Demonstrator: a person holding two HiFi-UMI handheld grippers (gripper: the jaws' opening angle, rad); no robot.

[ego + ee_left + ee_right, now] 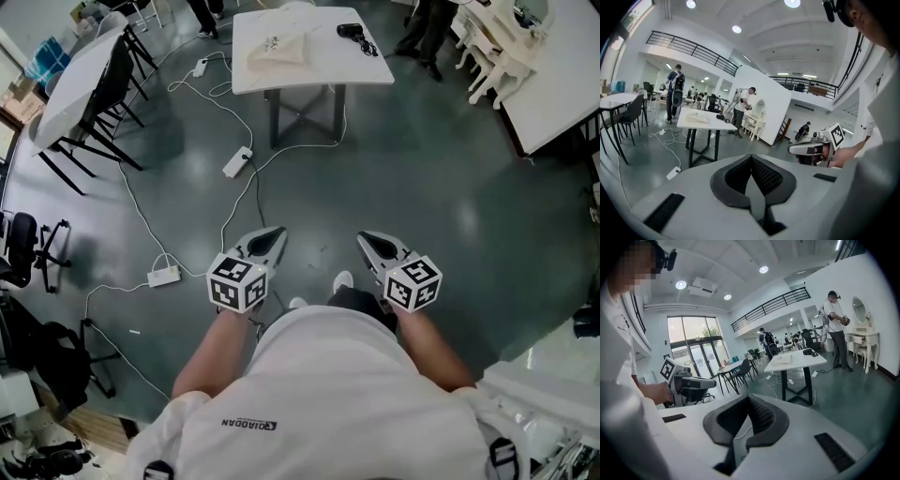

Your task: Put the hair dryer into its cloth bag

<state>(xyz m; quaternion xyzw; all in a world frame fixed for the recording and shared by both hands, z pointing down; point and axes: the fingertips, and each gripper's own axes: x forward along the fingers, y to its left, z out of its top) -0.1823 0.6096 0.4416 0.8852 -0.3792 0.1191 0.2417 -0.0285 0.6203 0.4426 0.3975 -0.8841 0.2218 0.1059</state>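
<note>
left gripper and right gripper pressed together, empty, since hair dryer and cloth bag lie on a table well ahead.

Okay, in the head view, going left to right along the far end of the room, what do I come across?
Long white table with black chairs → white power strip on the floor → cloth bag → hair dryer → a person's legs → white furniture.
</note>
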